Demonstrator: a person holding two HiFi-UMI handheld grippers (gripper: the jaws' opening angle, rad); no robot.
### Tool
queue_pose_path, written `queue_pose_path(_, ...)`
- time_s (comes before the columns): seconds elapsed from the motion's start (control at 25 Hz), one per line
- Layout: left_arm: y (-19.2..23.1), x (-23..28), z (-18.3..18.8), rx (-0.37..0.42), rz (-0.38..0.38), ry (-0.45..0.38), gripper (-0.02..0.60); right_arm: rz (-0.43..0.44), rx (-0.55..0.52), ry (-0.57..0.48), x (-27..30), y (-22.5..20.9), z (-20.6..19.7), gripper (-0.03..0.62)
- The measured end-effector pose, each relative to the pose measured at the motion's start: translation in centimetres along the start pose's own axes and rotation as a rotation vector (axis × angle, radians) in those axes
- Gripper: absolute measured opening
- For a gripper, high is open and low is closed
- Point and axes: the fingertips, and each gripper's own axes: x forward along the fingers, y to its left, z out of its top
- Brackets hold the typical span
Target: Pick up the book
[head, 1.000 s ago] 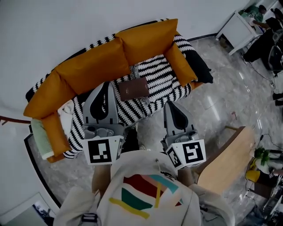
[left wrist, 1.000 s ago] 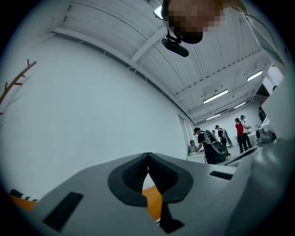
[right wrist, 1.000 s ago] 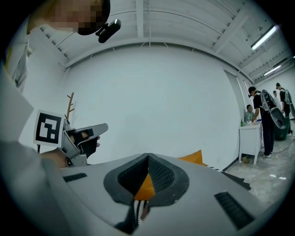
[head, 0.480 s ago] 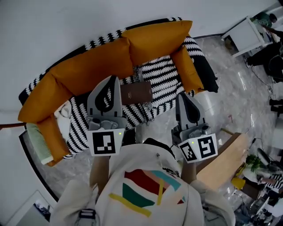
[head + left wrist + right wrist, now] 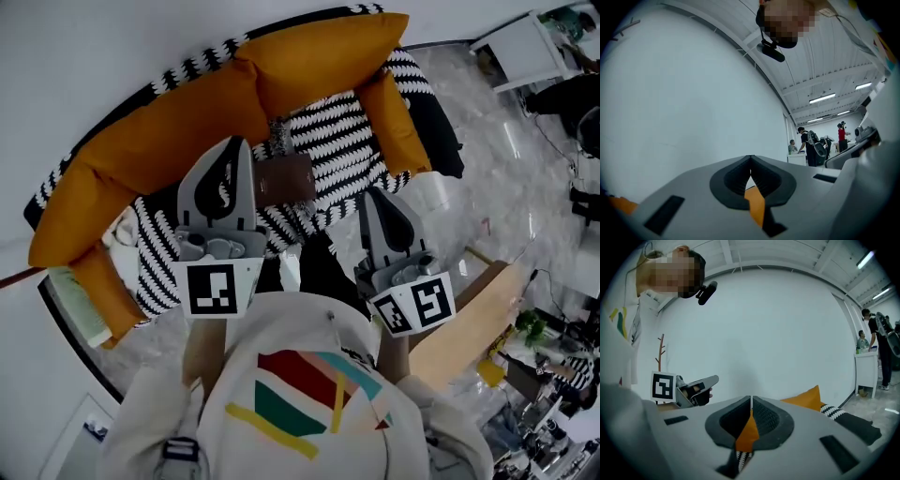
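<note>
Left gripper (image 5: 232, 146): my jaws clenched, nothing held. Right gripper (image 5: 372, 195): my jaws clenched, nothing held. Book (image 5: 286, 178): brown, flat on striped sofa seat (image 5: 349, 141), just beside my left gripper's tip.

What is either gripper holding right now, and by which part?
Nothing: left gripper and right gripper are shut and empty; the book lies on the sofa, ungripped.

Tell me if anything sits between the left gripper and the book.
Nothing visible does. The book lies uncovered on the striped sofa seat, just beside the left gripper in the head view.
</note>
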Motion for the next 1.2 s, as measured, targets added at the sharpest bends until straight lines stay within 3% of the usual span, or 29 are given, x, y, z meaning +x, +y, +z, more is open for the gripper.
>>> queue_pose_path(0.16, -0.6, 2.0, 0.8, 0.014, 0.018, -0.031, 0.008, 0.045, 0.014, 0.001, 2.2, -2.1, 0.6, 0.014)
queue_pose_path(0.28, -1.2, 4.0, 1.0, 0.045, -0.001, -0.053, 0.008, 0.138, -0.020, 0.048, 4.9, -3.0, 0.0, 0.014)
queue_pose_path(0.4, -1.3, 5.8, -1.3, 0.052, -0.008, -0.027, 0.008, 0.188, -0.029, 0.081, 7.5, -3.9, -1.9, 0.014)
queue_pose_path(0.48, -1.5, 6.6, -4.1, 0.016, -0.006, 0.025, 0.008, 0.180, 0.024, 0.086, 8.7, -5.4, -4.1, 0.024)
queue_pose_path(0.52, -1.7, 7.1, -5.6, -0.003, -0.011, 0.045, 0.008, 0.164, 0.062, 0.087, 9.4, -6.4, -5.6, 0.171)
queue_pose_path(0.56, -1.8, 7.7, -7.1, -0.015, -0.019, 0.060, 0.008, 0.145, 0.102, 0.098, 10.2, -7.5, -7.4, 0.353)
queue_pose_path(0.64, -1.8, 9.1, -10.2, -0.013, -0.031, 0.077, 0.008, 0.120, 0.177, 0.165, 11.9, -9.7, -12.0, 0.354)
queue_pose_path(0.8, -0.2, 11.3, -15.3, -0.013, -0.035, 0.091, 0.008, 0.158, 0.292, 0.380, 14.6, -12.2, -22.5, 0.351)
queue_pose_path(1.0, 0.3, 11.4, -23.8, -0.033, -0.055, 0.125, 0.008, 0.131, 0.471, 0.595, 15.2, -15.9, -37.7, 0.351)
queue_pose_path(1.2, -1.0, 9.1, -33.0, -0.072, -0.089, 0.228, 0.008, 0.191, 0.597, 0.755, 13.5, -15.6, -47.5, 0.351)
